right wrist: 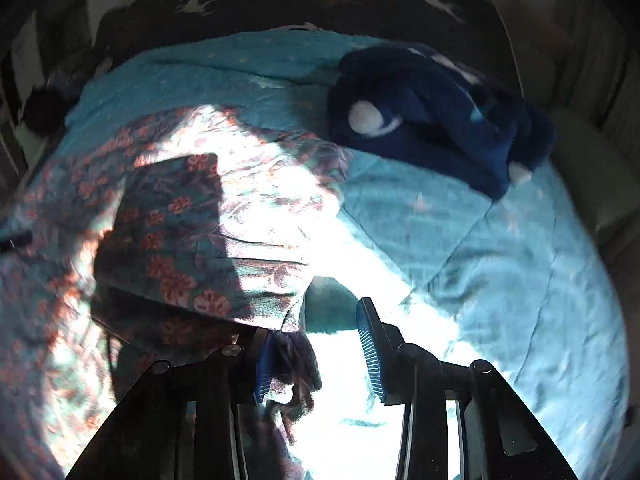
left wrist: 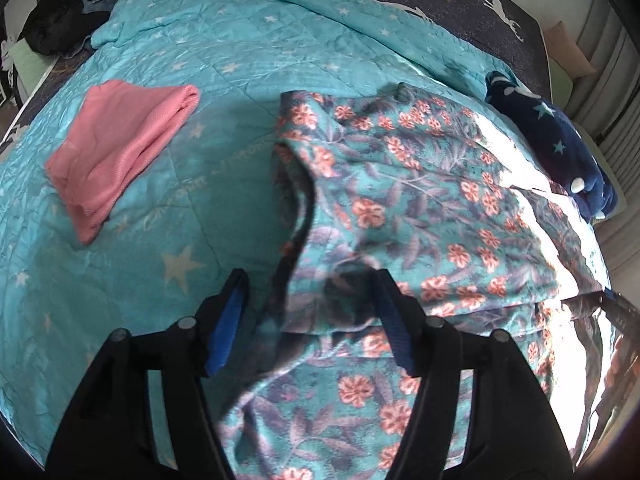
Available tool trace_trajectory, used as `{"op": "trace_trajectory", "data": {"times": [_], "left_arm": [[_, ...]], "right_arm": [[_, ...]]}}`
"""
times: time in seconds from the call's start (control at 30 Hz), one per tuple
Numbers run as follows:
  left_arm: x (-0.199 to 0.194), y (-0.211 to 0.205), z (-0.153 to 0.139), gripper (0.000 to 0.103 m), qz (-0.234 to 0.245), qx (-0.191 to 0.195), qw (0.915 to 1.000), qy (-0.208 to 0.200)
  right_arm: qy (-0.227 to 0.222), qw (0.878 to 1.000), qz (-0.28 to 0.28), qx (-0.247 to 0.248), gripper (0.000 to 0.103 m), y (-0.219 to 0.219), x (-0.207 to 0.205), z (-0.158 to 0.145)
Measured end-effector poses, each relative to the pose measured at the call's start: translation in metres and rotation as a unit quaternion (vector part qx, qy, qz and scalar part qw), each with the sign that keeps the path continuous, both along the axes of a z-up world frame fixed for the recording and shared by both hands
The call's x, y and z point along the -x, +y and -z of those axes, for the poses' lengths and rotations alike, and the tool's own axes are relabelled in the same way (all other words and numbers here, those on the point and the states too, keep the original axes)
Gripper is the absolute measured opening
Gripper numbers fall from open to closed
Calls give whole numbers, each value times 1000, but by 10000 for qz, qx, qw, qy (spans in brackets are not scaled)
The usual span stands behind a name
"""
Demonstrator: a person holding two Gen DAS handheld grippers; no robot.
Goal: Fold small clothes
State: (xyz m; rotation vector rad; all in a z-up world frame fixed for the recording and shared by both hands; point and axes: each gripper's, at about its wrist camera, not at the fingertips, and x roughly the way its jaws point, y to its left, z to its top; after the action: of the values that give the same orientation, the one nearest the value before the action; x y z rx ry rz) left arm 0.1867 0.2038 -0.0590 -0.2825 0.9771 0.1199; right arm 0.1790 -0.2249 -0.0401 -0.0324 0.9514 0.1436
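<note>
A teal floral garment (left wrist: 400,216) with orange flowers lies rumpled on the teal star quilt (left wrist: 200,200). My left gripper (left wrist: 312,304) is open, its jaws wide apart over the garment's near left edge, cloth lying between them. In the right wrist view the same garment (right wrist: 192,220) lies at left, partly in bright sunlight. My right gripper (right wrist: 316,344) is open above the garment's corner; a fold of cloth hangs against the left finger (right wrist: 262,372).
A folded pink garment (left wrist: 116,148) lies on the quilt to the left. A dark blue starred plush garment (left wrist: 560,144) sits at the right, and shows in the right wrist view (right wrist: 436,128). Dark clothes (left wrist: 56,24) are piled at the far left corner.
</note>
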Motion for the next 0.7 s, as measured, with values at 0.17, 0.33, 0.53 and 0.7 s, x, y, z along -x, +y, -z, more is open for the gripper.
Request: {"op": "trace_trajectory", "data": {"times": [0.17, 0.33, 0.53, 0.7], "left_arm": [[3, 7, 2, 68, -187, 98, 9998, -39], [4, 9, 1, 68, -328, 80, 9994, 5], [4, 9, -5, 68, -449, 241, 9987, 3], [-2, 1, -16, 68, -267, 442, 9986, -133]], "right_arm": [[-245, 9983, -95, 516, 45, 8, 14, -5], [493, 9891, 515, -1289, 50, -37, 1, 3], [927, 9491, 896, -2875, 51, -75, 4, 7], [426, 9482, 1238, -2894, 54, -106, 9, -17]]}}
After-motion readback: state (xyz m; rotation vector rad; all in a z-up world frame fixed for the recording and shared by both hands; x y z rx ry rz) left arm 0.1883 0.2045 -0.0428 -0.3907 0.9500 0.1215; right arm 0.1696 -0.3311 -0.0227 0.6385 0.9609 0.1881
